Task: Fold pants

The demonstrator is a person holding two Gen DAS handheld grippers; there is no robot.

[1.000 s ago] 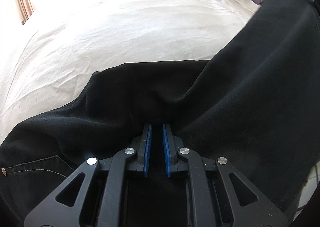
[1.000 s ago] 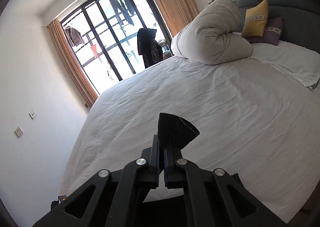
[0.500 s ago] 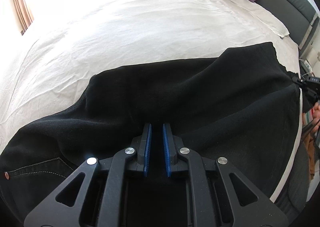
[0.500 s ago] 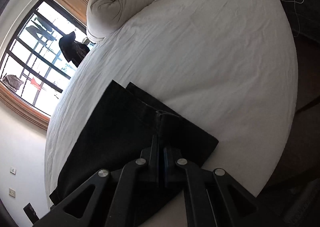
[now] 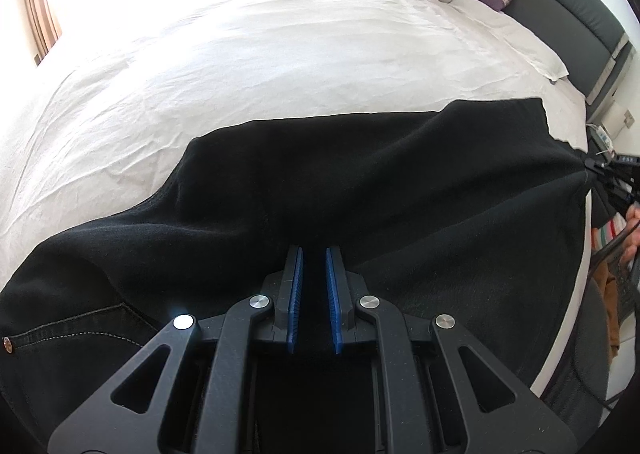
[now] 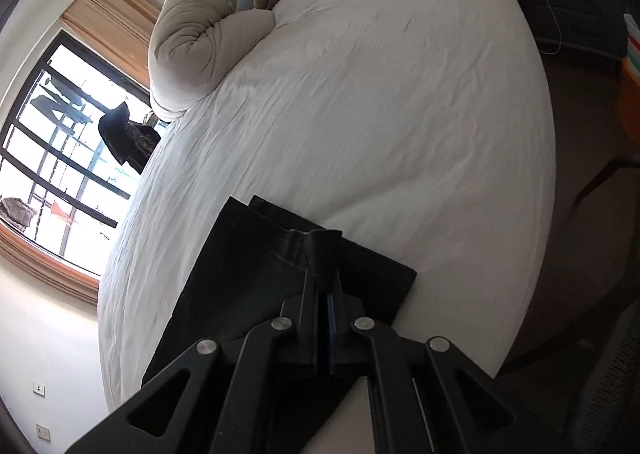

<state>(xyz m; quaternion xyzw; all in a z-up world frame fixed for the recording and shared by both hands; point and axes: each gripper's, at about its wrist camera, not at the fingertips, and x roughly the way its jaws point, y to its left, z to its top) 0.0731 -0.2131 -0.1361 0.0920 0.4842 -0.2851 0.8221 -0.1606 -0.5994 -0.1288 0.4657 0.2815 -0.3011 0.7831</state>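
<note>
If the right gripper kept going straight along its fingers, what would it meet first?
The right gripper is already shut on the hem of the black pants. Beyond that bunched fabric, the line probably meets the white bed sheet, though depth is unclear.

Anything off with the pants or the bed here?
Mostly fine. The black pants lie along the bed's near edge, but the hems don't line up: one leg's edge peeks past the other, bunched at the right gripper.
</note>
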